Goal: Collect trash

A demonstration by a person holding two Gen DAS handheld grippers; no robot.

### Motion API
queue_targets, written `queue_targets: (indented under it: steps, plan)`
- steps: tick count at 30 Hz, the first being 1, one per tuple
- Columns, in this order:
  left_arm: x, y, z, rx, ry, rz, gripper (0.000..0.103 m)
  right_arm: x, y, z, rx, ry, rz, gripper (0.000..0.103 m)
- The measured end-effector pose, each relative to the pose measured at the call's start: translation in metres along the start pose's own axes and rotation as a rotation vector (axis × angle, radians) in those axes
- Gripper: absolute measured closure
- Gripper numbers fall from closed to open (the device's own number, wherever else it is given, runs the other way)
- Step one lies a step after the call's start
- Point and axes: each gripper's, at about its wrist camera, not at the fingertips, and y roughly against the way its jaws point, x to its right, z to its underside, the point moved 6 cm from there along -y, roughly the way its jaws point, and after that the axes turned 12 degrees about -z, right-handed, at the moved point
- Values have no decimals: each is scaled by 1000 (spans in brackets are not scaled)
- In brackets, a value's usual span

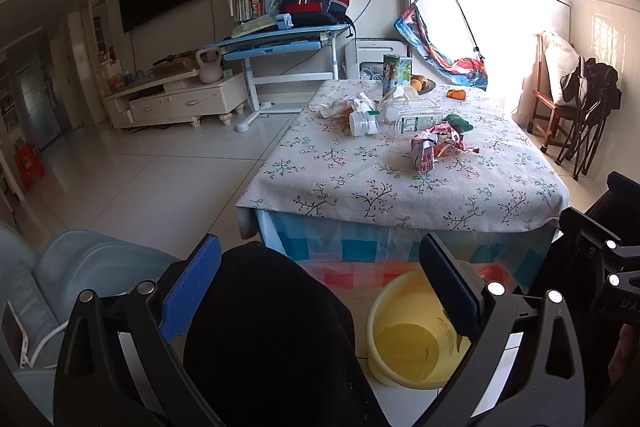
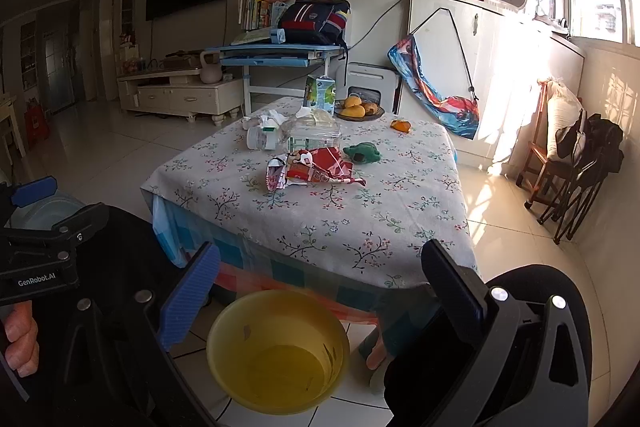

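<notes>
Trash lies scattered on the table [image 1: 400, 187] with the floral cloth, well ahead of us and untouched. From the left wrist camera we see a crumpled red-and-white wrapper [image 1: 438, 145] nearest the front edge, a white pill bottle [image 1: 362, 123] on its side behind it, a clear plastic bottle [image 1: 416, 117] lying beside that, and crumpled tissue [image 1: 340, 105] toward the left. A green carton [image 1: 396, 73] stands upright at the far end, near a dish of fruit [image 1: 422, 85]. Our left gripper [image 1: 320, 291] hangs low before the table with its jaws wide apart and nothing between them; below it a yellow bucket [image 1: 400, 339] sits on the floor tiles against the table's skirt. From the right wrist camera the same wrapper [image 2: 312, 169] lies near the middle of the cloth, with a green plush toy [image 2: 364, 151] just beside it on the right, the clear bottle [image 2: 316, 133] and the pill bottle [image 2: 262, 138] behind, and a piece of orange peel [image 2: 401, 125] farther back. Our right gripper [image 2: 320, 291] is likewise spread wide and empty, held above the yellow bucket [image 2: 276, 351]. At the left edge of this view a hand [image 2: 20, 341] holds the other gripper's handle.
</notes>
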Motion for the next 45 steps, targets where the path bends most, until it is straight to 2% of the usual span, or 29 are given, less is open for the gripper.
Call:
queue_targets:
  steps: [38, 40, 43, 45]
  plan:
    - [5, -1, 2, -8, -1, 44, 7, 3, 1, 6, -21, 6, 1, 6]
    - [7, -1, 1, -12, -5, 57, 7, 3, 0, 6, -25, 5, 0, 6]
    - [16, -2, 0, -39, -17, 132, 7, 3, 0, 6, -38, 2, -1, 6]
    - [20, -2, -2, -45, -13, 153, 7, 5, -1, 3, -50, 1, -3, 6]
